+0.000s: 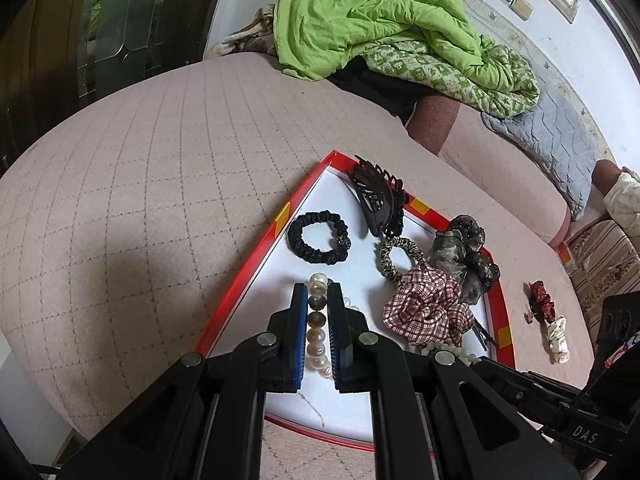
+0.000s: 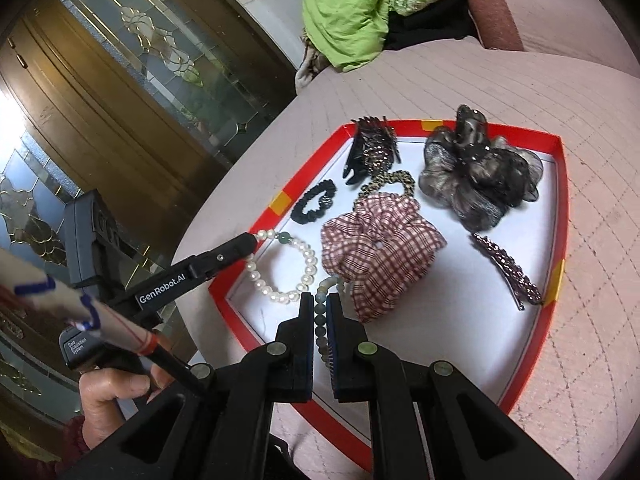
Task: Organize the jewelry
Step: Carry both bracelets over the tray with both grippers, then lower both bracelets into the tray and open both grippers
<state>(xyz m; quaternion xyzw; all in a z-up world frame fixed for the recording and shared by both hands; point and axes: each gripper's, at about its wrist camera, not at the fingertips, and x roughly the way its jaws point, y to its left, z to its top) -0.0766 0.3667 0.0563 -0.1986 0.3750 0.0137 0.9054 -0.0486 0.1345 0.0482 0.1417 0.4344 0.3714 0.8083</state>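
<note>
A red-rimmed white tray (image 1: 256,256) (image 2: 558,204) lies on the pink quilted bed. My left gripper (image 1: 318,292) is shut on a pearl bracelet (image 1: 318,340), which also shows in the right wrist view (image 2: 280,268) with the left fingers (image 2: 240,246) on it. My right gripper (image 2: 320,300) is shut on a grey-green bead bracelet (image 2: 322,320). In the tray lie a black scrunchie (image 1: 318,238) (image 2: 314,202), a plaid scrunchie (image 1: 424,306) (image 2: 380,256), a grey organza scrunchie (image 2: 480,176), a black claw clip (image 1: 378,196) (image 2: 370,148), a leopard hair tie (image 1: 398,256) and a beaded barrette (image 2: 506,268).
A dark red hair clip (image 1: 540,300) and a white scrunchie (image 1: 556,338) lie on the bed right of the tray. A green quilt (image 1: 384,28) is heaped at the back. A glass-panelled wooden door (image 2: 132,80) stands to the left.
</note>
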